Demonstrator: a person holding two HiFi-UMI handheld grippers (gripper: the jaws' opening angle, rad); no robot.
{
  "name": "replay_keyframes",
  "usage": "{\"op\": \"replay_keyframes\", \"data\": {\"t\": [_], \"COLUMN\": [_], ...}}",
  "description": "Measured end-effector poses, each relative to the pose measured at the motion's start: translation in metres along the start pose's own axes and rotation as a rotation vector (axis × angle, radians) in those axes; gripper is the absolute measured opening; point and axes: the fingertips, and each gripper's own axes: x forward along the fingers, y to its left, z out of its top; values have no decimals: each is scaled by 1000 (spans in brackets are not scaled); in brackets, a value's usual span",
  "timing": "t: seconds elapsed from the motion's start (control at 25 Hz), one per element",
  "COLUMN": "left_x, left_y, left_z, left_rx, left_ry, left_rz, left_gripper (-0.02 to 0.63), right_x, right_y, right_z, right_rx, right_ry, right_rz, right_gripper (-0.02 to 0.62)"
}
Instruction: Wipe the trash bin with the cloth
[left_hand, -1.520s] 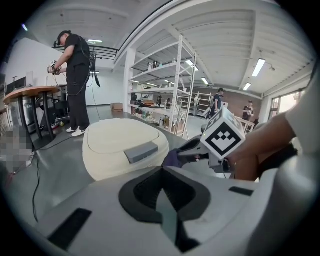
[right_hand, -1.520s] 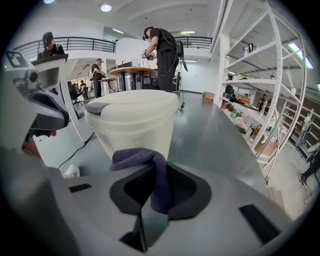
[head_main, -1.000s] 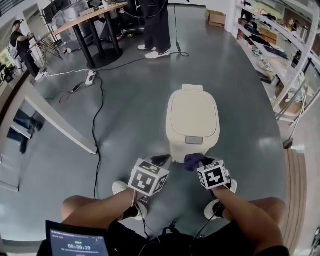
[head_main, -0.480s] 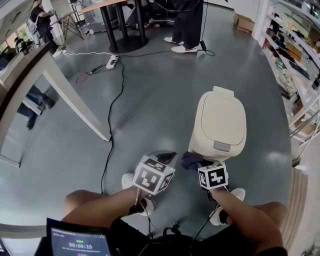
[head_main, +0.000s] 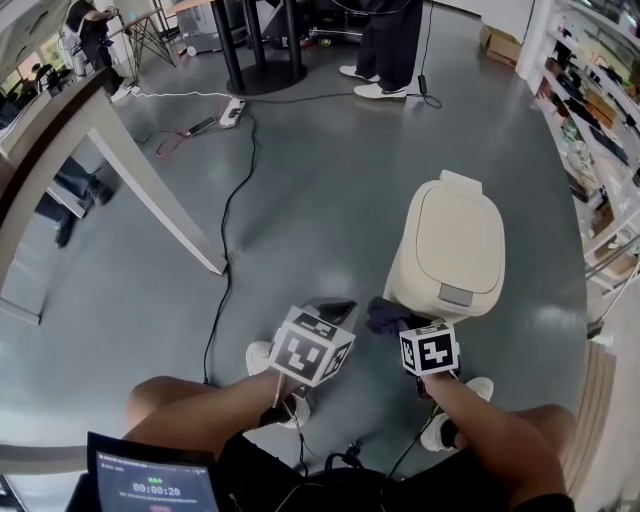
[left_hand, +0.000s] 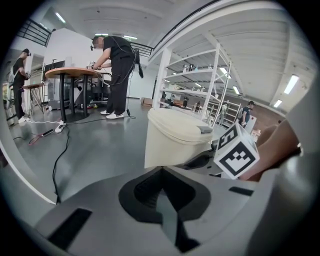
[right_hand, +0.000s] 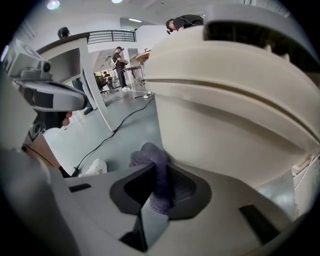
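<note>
Steep downward look at a grey floor (head_main: 300, 180), smooth and faintly glossy, with a thin black cable (head_main: 236, 200) trailing across it well to the left. Standing right of centre, a cream bin (head_main: 408, 285): rounded-rectangle body, gently domed lid (head_main: 455, 235) shut, small grey tab (head_main: 455, 295) at the lid's near edge. Hard moulded plastic by the look, smooth and slightly shiny, with a shallow seam between lid and body.

Right gripper (head_main: 398, 322) low at the bin's near side, fingers clenched on a cloth (right_hand: 150, 156). Cloth dusky purple, knitted or terry-like in texture, bunched into a soft wad poking out past the fingertips. Wad right at the bin's lower wall, touching or just beside; impossible to say which.

Left gripper (left_hand: 162, 195) just beside the right one, off the bin's near left corner, fingers closed together with nothing between them, aimed toward the bin but apart from it.

Handling, as a judgement only: bin probably light, hollow and stiff, with slick sides, so likely to skid on the smooth floor or rock under a hard push from one side. Better steadied by the free gripper pressed flat on the lid or far wall than pinched; lid rim the only thin edge on offer. Cloth soft, limp and compressible, unlikely to scratch; best held as here, a fold deep between the fingers and a generous pad left proud for rubbing. With too shallow a pinch, likely to drag free against the plastic.
</note>
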Motion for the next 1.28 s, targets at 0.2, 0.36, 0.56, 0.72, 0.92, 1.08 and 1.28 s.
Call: {"op": "replay_keyframes", "data": {"t": [0.2, 0.36, 0.56, 0.72, 0.92, 1.08, 1.28], "left_x": [3, 12, 28, 46, 62, 88, 102], "left_y": [-5, -8, -26, -43, -72, -102, -99], "left_z": [-10, -18, -18, -21, -10, -14, -26], "left_rx": [30, 57, 113, 161, 184, 172, 178], "left_ry": [48, 74, 109, 139, 172, 203, 242], "left_rz": [10, 11, -23, -62, -114, -177, -171], "left_gripper": [2, 2, 2, 2, 2, 2, 2], "right_x": [-8, -16, -29, -36, -51, -49, -47], "right_y": [-12, -26, -54, -81, -103, -126, -148], "right_z": [-10, -23, -42, -56, -58, -71, -82], "right_rx": [-12, 0, 44, 100, 124, 133, 177], "right_ry": [-11, -1, 6, 6, 4, 13, 20], "right_rz": [-32, -49, -82, -107, -126, -128, -125], "right_gripper": [69, 69, 69, 69, 69, 69, 69]}}
